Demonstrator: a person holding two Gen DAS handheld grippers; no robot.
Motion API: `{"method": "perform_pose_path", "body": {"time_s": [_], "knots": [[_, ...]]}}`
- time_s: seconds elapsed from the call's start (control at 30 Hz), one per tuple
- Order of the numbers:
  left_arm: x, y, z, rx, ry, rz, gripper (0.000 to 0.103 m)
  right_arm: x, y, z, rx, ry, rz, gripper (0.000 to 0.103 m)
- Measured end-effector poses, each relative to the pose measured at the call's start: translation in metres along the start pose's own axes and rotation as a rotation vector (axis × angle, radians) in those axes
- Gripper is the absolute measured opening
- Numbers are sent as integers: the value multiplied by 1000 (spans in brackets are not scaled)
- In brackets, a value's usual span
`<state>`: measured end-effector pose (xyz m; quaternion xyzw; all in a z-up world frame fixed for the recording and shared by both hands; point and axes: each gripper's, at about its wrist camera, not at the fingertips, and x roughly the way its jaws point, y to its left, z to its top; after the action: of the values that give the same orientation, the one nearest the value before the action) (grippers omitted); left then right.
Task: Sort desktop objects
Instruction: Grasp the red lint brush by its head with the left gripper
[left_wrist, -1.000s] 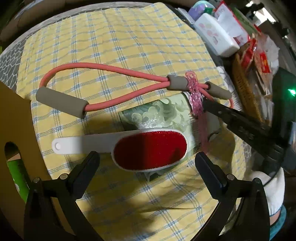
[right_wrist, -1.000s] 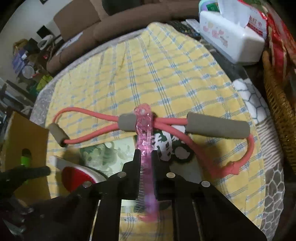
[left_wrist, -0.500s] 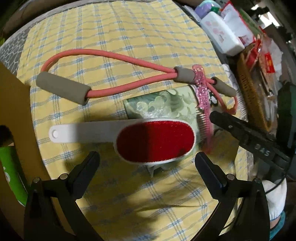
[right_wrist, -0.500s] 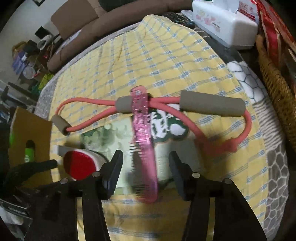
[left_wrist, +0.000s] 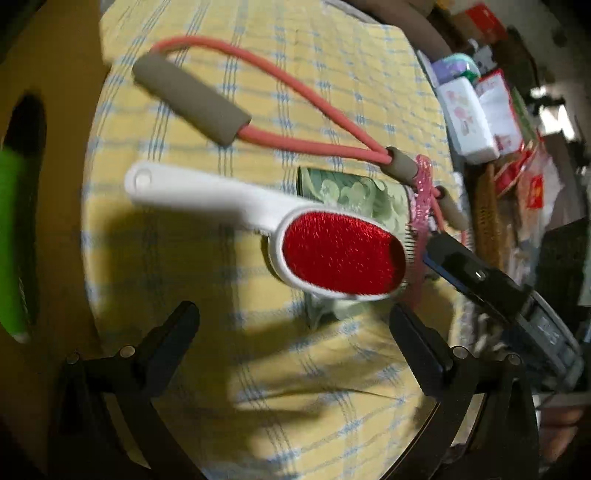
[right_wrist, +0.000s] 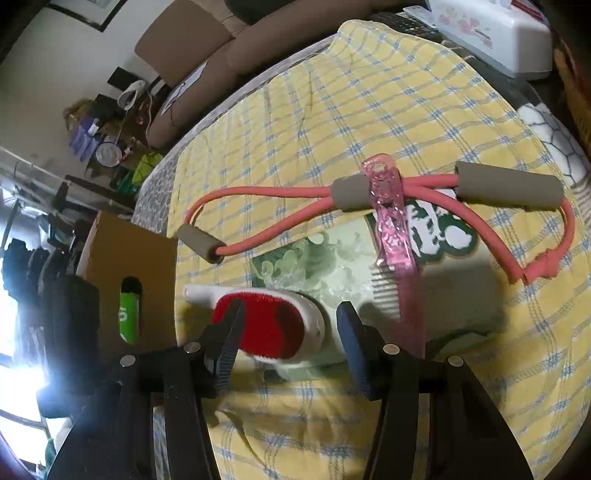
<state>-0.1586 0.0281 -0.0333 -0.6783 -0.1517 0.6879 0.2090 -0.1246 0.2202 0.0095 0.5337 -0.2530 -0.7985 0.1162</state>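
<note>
On the yellow checked cloth (right_wrist: 369, 96) covering the bench, a lint brush (left_wrist: 332, 254) with a red pad lies on a green patterned packet (right_wrist: 314, 266), a pink comb (right_wrist: 395, 236) beside it resting across a pink resistance band (right_wrist: 280, 195). Both grippers stand spread and empty: the left gripper (left_wrist: 291, 325) just short of the brush, the right gripper (right_wrist: 288, 328) over the brush's head. A cardboard box (right_wrist: 129, 254) sits at the bench's left edge.
</note>
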Motion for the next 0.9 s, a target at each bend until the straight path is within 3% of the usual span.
{"method": "perform_pose_path", "body": {"time_s": [0.13, 0.27, 0.43, 0.57, 0.7, 0.9], "knots": [[8, -2, -6, -11, 28, -52, 101, 12, -2, 6, 43, 3, 18, 54], [15, 5, -3, -65, 29, -165, 87, 25, -1, 4, 62, 42, 54, 53], [25, 24, -2, -196, 2, -266, 88, 24, -14, -4, 122, 60, 72, 53], [27, 28, -2, -234, -40, -341, 88, 10, -18, -6, 106, 43, 67, 49], [38, 37, 3, -313, -48, -432, 89, 17, -11, -13, 15, 95, -65, 41], [49, 44, 13, -386, -65, -556, 91, 17, -22, -18, 52, 91, -6, 41]]}}
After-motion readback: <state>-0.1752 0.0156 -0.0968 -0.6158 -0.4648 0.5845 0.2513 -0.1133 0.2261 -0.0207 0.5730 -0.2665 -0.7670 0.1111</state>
